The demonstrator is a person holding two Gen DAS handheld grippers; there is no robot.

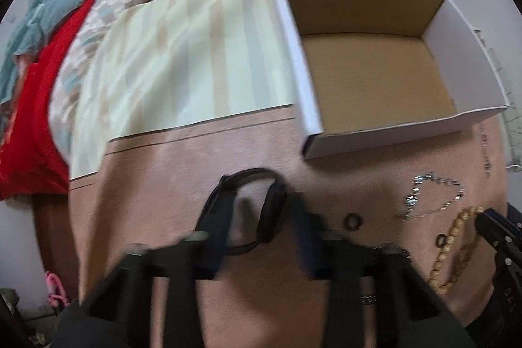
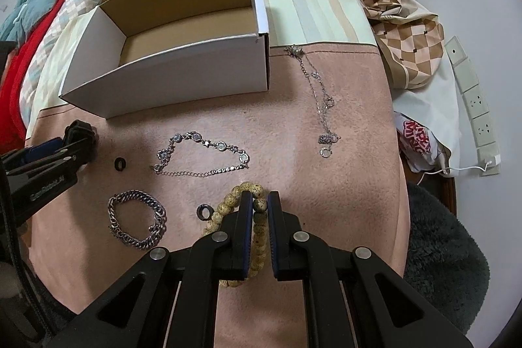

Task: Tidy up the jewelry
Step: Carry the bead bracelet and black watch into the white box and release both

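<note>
My left gripper point(image 1: 259, 189) points down at a black band point(image 1: 272, 211) lying looped on the pink cloth. Its blurred fingers stand against the loop's two sides, and in the right wrist view the band point(image 2: 80, 128) is bunched at the left gripper point(image 2: 78, 142). My right gripper point(image 2: 261, 201) is shut on a beaded wooden bracelet point(image 2: 228, 201), which still rests on the cloth. A silver link bracelet point(image 2: 202, 152), a chunky chain bracelet point(image 2: 137, 217), a thin necklace point(image 2: 321, 100) and two dark rings point(image 2: 120, 164) point(image 2: 205, 212) lie loose. The open white box point(image 2: 169, 70) is empty.
A striped cloth point(image 1: 195, 54) lies beside the box. Red and teal bedding point(image 1: 49, 70) is piled at the left. A checked fabric point(image 2: 407, 31), a printed bag point(image 2: 421, 139) and a power strip point(image 2: 476, 110) sit at the right, above a dark shaggy rug point(image 2: 450, 250).
</note>
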